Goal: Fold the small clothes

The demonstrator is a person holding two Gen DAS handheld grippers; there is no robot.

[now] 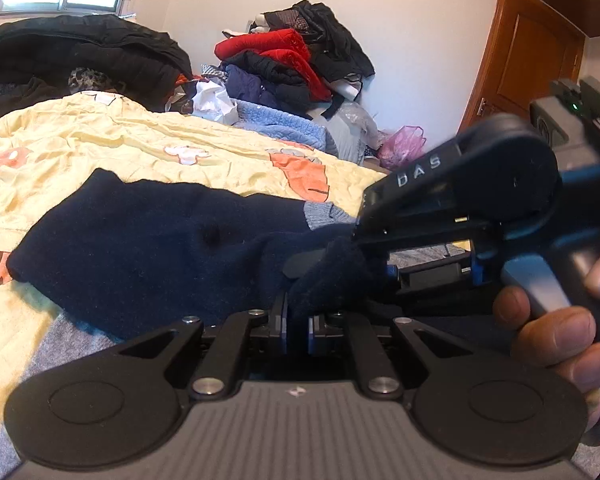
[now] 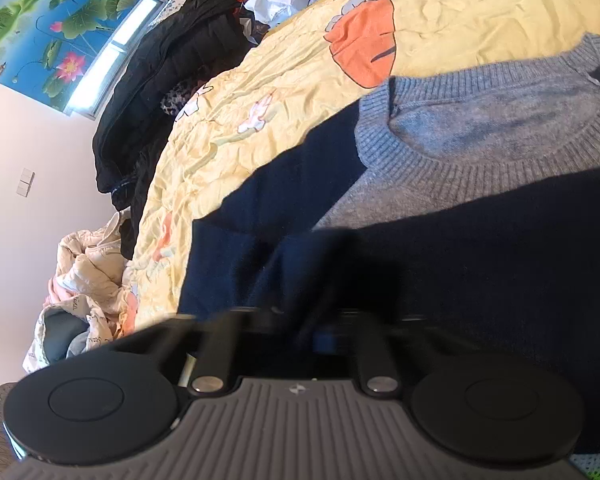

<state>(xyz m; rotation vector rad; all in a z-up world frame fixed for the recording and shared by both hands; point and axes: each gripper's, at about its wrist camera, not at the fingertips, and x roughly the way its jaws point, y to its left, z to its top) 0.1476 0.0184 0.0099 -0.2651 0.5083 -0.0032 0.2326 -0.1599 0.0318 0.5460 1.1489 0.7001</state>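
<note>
navy-and-grey knit sweater lies on yellow floral quilt; soft, light, floppy. left gripper & right gripper each pinch navy fabric; best held at edges/corners.

1. In the left wrist view, open yellow bedspread is seen across the left and centre, beyond the navy sweater.
2. The right side of that view is blocked by the right tongs and the hand, both close to the left tongs.
3. The far edge is closed off by a black coat at upper left and a clothes pile at upper centre.
4. In the right wrist view, bare bedspread lies at upper right, above the grey collar.
</note>
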